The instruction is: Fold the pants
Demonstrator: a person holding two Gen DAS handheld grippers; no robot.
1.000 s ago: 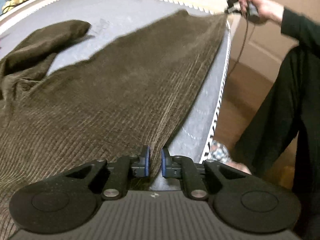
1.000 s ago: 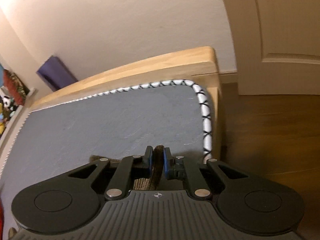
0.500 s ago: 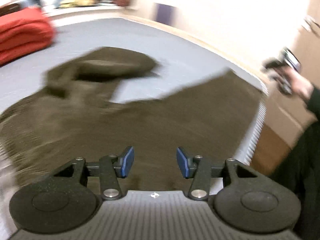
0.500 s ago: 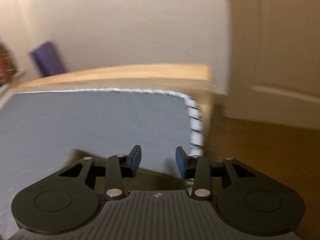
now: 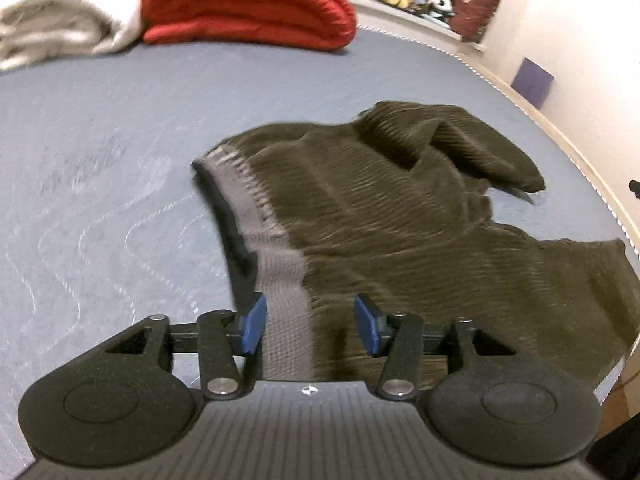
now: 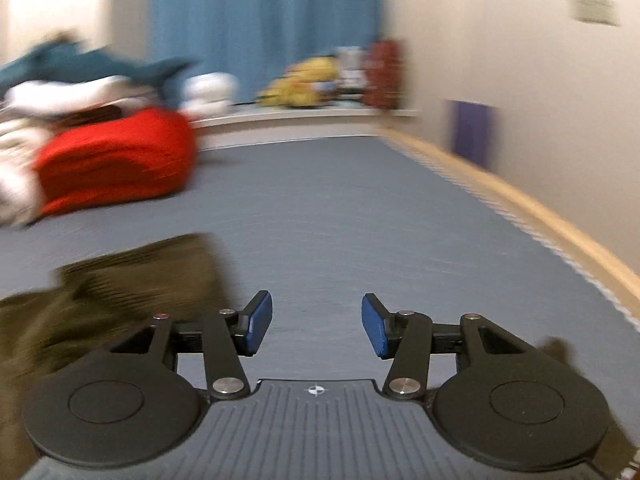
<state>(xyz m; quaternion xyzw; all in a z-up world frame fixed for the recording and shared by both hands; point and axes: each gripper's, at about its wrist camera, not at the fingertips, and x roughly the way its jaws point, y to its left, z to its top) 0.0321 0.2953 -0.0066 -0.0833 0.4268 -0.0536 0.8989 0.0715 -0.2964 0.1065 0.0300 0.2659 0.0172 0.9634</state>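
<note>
Our left gripper (image 5: 307,322) and right gripper (image 6: 317,327) both gape, holding nothing, above ribbed brown corduroy pants (image 5: 400,216) rumpled on a quilted grey mattress (image 5: 100,168).

Both wrist fisheyes sit low and close over the grey mattress (image 5: 120,128), left view angled down onto the pants (image 5: 400,220) mid-frame, right view more level toward the blue curtain (image 6: 264,24); shared: red blanket (image 5: 248,4), upper left.

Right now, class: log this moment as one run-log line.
left gripper: open over waistband | right gripper: open, empty | pants: rumpled on mattress, unfolded
</note>
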